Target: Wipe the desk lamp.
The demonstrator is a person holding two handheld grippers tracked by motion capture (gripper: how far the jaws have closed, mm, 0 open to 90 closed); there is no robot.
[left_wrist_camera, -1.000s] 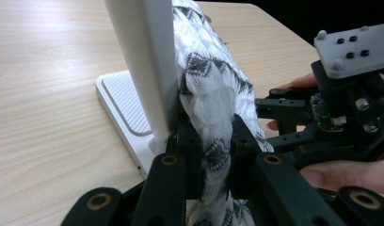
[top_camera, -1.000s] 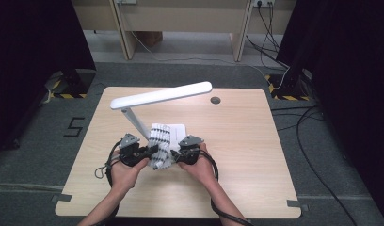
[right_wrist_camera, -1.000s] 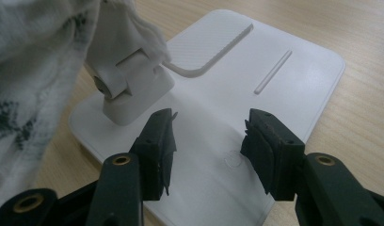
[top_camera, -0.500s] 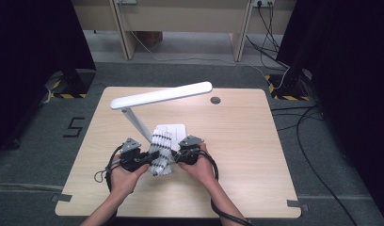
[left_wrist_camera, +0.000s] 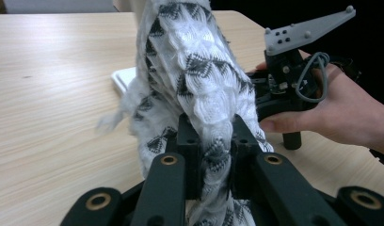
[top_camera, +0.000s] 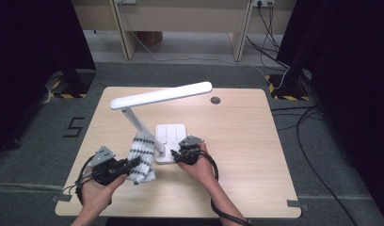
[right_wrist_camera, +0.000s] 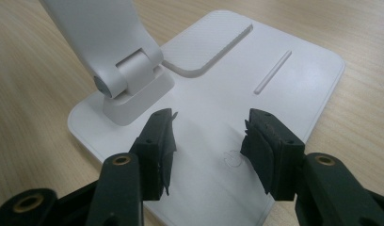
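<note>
Cloth (top_camera: 141, 157), a white knit patterned in black, hangs clamped in the left gripper (top_camera: 132, 163) at about 7 o'clock on the table (top_camera: 256, 188) in the high view, draped just beside the slanted arm of the white desk lamp (top_camera: 162, 96). At 5 o'clock from the lamp's base (top_camera: 170, 136) the right gripper (top_camera: 177, 155) rests at the plate's near edge. By the look of it the lamp is being wiped down, with the rag lifted off between strokes; the next move calls for carrying it back onto the arm or base without snagging the hinge.

From the left gripper view, the cloth (left_wrist_camera: 195, 80) rises from 6 to 12 o'clock, its bunched tail pinched between narrow jaws. The other hand and its gripper (left_wrist_camera: 293, 89) sit at 3 o'clock, close enough to crowd a sweep that way; bare wood lies open toward 9 o'clock.

From the right gripper view, the jaws stand apart with nothing between them, straddling the lamp base (right_wrist_camera: 293, 61) near its embossed power mark. The hinge (right_wrist_camera: 126, 77) sits at 11 o'clock. The plate's rounded rim runs near 8 o'clock, and beyond 2 o'clock the tabletop is free, so the steadying hand has room to slide clear.
</note>
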